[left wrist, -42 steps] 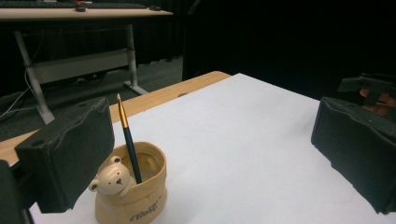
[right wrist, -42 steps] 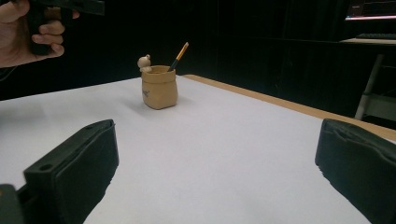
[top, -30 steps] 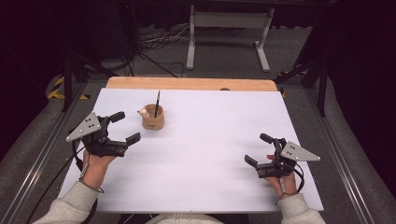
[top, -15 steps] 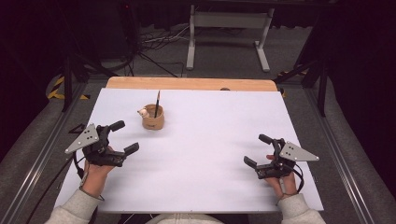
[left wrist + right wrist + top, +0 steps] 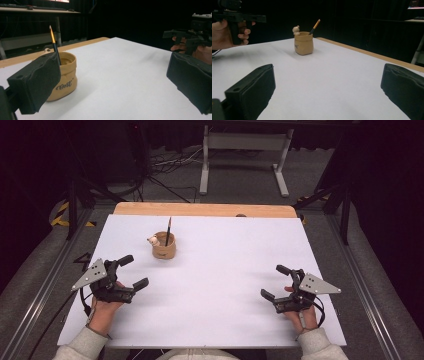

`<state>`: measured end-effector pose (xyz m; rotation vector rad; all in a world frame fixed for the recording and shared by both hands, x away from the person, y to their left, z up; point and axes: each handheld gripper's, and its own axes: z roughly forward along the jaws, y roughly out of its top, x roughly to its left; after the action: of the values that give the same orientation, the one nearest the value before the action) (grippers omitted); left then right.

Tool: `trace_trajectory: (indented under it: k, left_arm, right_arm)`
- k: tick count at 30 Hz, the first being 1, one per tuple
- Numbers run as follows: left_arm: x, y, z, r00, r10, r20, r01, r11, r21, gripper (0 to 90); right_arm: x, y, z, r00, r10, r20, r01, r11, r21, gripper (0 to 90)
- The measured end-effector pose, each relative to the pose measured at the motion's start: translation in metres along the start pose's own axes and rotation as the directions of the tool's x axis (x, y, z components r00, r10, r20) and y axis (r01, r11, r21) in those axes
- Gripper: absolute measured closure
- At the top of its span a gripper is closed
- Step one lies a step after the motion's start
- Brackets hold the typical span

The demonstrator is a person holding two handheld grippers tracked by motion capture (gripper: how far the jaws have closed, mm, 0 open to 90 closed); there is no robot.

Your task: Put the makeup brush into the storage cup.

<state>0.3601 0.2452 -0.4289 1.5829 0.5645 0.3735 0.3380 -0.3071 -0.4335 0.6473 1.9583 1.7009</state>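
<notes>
The pen pot (image 5: 163,246), a small tan cup with lettering on its side, stands upright on the white table (image 5: 225,270) in the far-left part, well short of the wooden strip at the back edge; it lies ahead of the left gripper (image 5: 129,271) and a little to that gripper's right, near it, whereas the right gripper (image 5: 275,282) sits well apart, across the sheet at the near right; by my reading the left hand is the nearer one for whatever is done with the pot. Both grippers have their jaws spread wide and hold nothing; in the left gripper view the pot (image 5: 62,75) shows just behind the left-hand jaw, so the opening points past the pot rather than squarely at it. Smaller: a pencil (image 5: 168,230) stands in the pot, its long axis close to upright with a slight lean, tip up, clear above the rim; in the right gripper view it (image 5: 315,26) tilts to the right. Smallest: a little pale figure (image 5: 296,29) perches on the rim, on the side away from the pencil.
</notes>
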Motion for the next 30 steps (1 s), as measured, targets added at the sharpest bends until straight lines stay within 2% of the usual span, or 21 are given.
trace_trajectory:
  k: [8,11,13,20,30]
  left_arm:
    - [0.001,-0.011,0.0,0.9999,0.004,-0.015,-0.004,1.0,0.005,0.2]
    - [0.001,-0.016,0.001,0.9995,-0.029,-0.01,0.029,0.9996,-0.003,0.2]
    - [0.001,-0.019,0.002,0.9992,-0.037,-0.012,0.037,0.9993,0.007,0.2]
    - [0.002,-0.025,0.007,0.9992,-0.037,-0.018,0.037,0.9987,0.034,0.2]
    - [0.002,-0.024,0.007,0.9994,-0.025,-0.022,0.026,0.9991,0.035,0.2]
  right_arm:
    - [0.001,-0.002,0.0,1.0,-0.008,-0.001,0.008,1.0,0.001,0.0]
    - [0.002,-0.002,0.001,0.9999,-0.015,-0.004,0.015,1.0,0.005,0.0]
    - [0.002,-0.003,0.001,0.9999,-0.013,-0.004,0.013,1.0,0.008,0.0]
    - [0.002,-0.004,0.002,0.9999,-0.009,-0.005,0.009,1.0,0.013,0.0]
    - [0.003,-0.004,0.002,0.9999,-0.009,-0.006,0.01,1.0,0.012,0.0]
